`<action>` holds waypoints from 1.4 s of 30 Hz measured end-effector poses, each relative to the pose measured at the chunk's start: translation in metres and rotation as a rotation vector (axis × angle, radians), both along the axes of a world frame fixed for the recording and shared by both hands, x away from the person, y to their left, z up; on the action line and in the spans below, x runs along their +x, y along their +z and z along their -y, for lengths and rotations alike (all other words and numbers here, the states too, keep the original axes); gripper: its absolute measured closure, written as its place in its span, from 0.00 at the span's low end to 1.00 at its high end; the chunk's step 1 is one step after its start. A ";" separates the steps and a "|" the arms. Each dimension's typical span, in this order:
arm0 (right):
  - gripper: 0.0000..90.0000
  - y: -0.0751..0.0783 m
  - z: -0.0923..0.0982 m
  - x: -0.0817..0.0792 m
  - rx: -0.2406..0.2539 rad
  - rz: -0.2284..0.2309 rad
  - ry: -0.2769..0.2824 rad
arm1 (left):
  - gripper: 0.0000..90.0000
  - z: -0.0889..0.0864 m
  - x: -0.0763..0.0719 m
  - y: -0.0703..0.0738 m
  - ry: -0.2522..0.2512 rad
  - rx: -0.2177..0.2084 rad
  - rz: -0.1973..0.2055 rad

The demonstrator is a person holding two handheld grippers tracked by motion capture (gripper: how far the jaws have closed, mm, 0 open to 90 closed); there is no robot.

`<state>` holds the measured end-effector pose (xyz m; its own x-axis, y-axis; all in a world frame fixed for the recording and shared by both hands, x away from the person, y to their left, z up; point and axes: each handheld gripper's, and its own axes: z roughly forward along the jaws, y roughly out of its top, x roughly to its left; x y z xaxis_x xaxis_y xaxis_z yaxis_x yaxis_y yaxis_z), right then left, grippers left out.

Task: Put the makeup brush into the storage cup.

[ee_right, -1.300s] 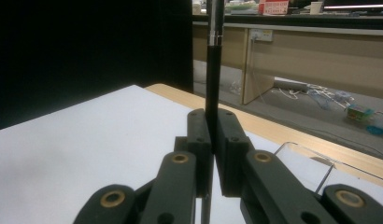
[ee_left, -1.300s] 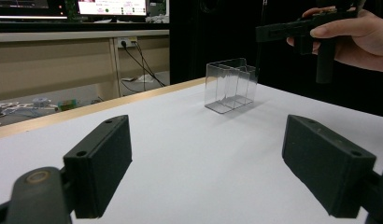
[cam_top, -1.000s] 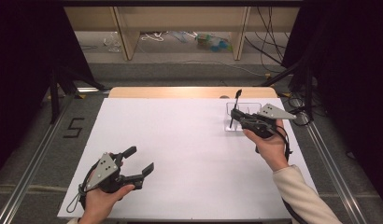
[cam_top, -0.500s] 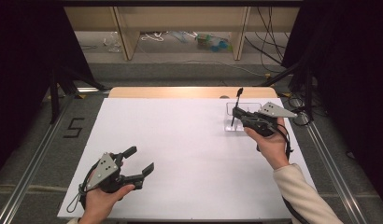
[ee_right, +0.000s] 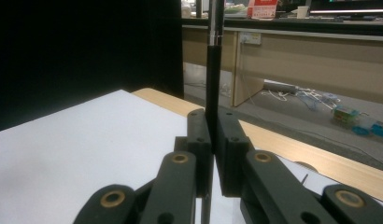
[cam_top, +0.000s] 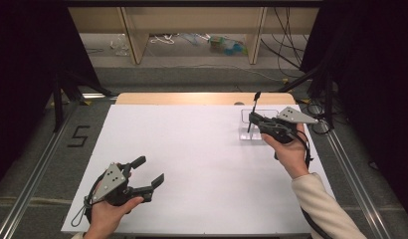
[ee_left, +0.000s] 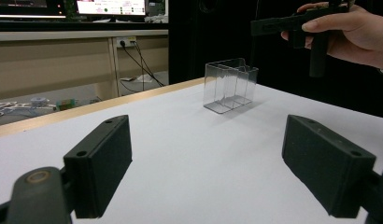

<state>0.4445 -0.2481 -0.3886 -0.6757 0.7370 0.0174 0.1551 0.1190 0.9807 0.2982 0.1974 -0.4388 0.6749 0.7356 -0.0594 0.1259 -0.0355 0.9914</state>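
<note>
Where the high view looks down on the white-covered table [cam_top: 192,164], a black figure "5" [cam_top: 78,136] is marked on the grey floor to its left, the one piece of writing that can be read there. At the table's far right stands a clear plastic box-shaped holder [cam_top: 253,130], and the right gripper [cam_top: 252,118] hangs above it with its jaws clamped on a slim black pen [cam_top: 253,110] held roughly upright, its lower end over the holder. Near the front left edge, the left gripper [cam_top: 150,172] rests low with its jaws spread wide and nothing between them. From the left gripper view, the clear holder [ee_left: 229,85] shows upright inner dividers and looks empty; the screens at top left carry text too small to read. From the right gripper view, the black pen [ee_right: 213,70] rises straight between the closed pads, a thin silver ring [ee_right: 215,33] circling it high up, and a red label on the far desk is illegible.
</note>
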 end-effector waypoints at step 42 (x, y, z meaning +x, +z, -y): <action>0.95 0.006 0.007 0.012 0.001 -0.017 -0.050 | 0.17 -0.001 0.000 0.000 0.005 -0.002 0.004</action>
<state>0.4568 -0.2552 -0.3824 -0.6373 0.7701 0.0293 0.1774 0.1096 0.9780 0.2982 0.1981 -0.4384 0.6714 0.7388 -0.0582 0.1222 -0.0329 0.9920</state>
